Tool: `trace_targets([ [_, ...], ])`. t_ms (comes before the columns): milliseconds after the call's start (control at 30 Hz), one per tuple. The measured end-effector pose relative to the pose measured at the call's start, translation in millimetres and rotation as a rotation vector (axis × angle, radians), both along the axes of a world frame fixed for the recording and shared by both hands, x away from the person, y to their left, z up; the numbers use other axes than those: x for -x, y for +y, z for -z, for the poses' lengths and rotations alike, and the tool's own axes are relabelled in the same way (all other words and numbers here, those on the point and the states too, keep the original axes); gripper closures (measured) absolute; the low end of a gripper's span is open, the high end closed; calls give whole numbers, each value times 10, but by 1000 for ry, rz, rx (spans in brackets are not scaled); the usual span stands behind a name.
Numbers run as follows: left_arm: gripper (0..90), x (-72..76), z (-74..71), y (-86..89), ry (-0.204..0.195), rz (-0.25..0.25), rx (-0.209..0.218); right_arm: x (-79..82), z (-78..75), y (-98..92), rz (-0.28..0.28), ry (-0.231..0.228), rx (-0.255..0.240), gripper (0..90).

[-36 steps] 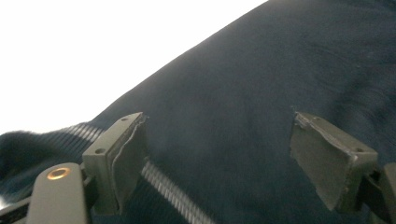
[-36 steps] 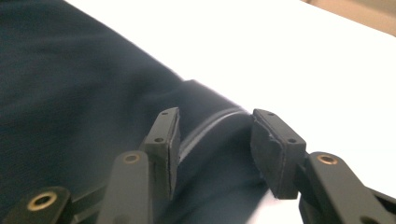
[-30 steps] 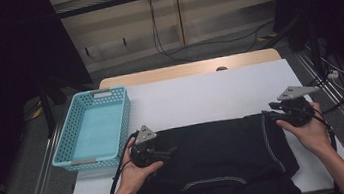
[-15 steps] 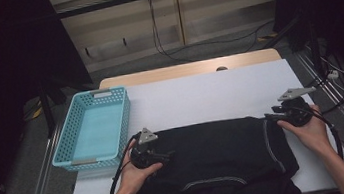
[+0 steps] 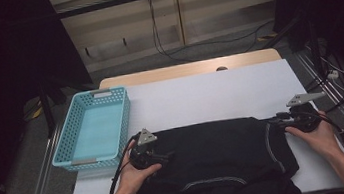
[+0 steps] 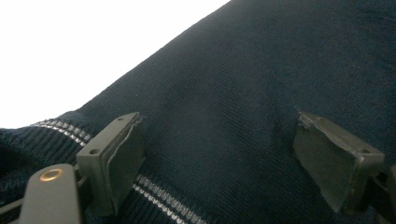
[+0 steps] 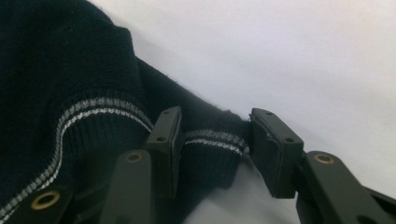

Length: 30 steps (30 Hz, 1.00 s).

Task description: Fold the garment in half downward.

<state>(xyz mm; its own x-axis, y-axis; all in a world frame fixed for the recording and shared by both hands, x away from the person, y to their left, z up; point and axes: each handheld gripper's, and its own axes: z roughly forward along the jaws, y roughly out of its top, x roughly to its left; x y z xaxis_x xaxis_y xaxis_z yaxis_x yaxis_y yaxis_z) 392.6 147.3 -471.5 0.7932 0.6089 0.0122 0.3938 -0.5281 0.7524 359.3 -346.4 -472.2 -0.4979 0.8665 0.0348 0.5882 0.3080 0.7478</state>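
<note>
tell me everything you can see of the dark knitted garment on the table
The dark navy knitted garment with thin pale stripes lies spread flat on the white table, its near part hanging past the front edge. It looks like a ribbed knit; pale double stripes run along its banded edges. The left tongs stand wide open over its cloth. The right tongs, just opening, straddle a striped ribbed edge at its right side.

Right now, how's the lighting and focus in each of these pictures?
High view: dim, dark surroundings, the white table the brightest part. Left gripper view: the table blown out to pure white, the dark sweater knit sharp. Right gripper view: evenly lit, near fingers slightly soft.
</note>
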Motion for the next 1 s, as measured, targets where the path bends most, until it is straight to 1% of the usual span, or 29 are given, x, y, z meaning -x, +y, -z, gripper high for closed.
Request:
trace_targets([
  [133, 171, 8, -3, -4, -2, 4, -6, -31, 14, -36, -13, 29, -40, 545],
  [300, 169, 15, -5, -7, -3, 7, -5, -66, 7, -59, -35, 50, -51, 540],
  [367, 168, 21, -6, -10, -4, 10, -6, -72, 9, -67, -42, 45, -53, 539],
  [400, 168, 24, -6, -10, -4, 9, -5, -71, 8, -65, -40, 37, -46, 516],
  [433, 168, 25, -7, -10, -4, 11, -6, -73, 9, -48, -19, 19, -21, 413],
  [467, 168, 26, -7, -10, -6, 11, -9, -87, 10, -42, -5, 10, -2, 390],
  [500, 168, 26, -6, -10, -6, 11, -8, -98, 13, -53, -9, 24, -19, 406],
  [533, 168, 26, -7, -10, -6, 12, -9, -103, 16, -62, -12, 28, -30, 417],
  [567, 168, 26, -7, -10, -6, 13, -10, -105, 17, -66, -13, 30, -36, 424],
  [600, 168, 26, -7, -9, -7, 13, -10, -101, 14, -62, -15, 35, -34, 452],
  [633, 168, 27, -8, -10, -7, 13, -11, -96, 11, -56, -26, 38, -37, 559],
  [667, 168, 29, -8, -11, -8, 16, -10, -85, 9, -48, -72, 47, -62, 643],
  [733, 168, 33, -9, -11, -9, 16, -11, -76, 2, -20, -90, 58, -64, 689],
  [767, 169, 34, -10, -11, -9, 16, -12, -78, 4, -18, -100, 69, -76, 710],
  [833, 169, 36, -16, -10, -4, 16, -13, -72, 4, -15, -96, 78, -90, 752],
  [867, 170, 39, -23, -7, -2, 14, -11, -61, 2, -5, -87, 73, -90, 764],
  [900, 175, 40, -25, -4, 1, 14, -4, -45, -6, 16, -78, 66, -76, 773],
  [933, 178, 37, -32, 3, -5, 12, -6, -35, -17, 35, -73, 57, -59, 778],
  [1000, 182, 31, -42, 15, 5, 7, 2, -9, -47, 72, -53, 36, -18, 785],
])
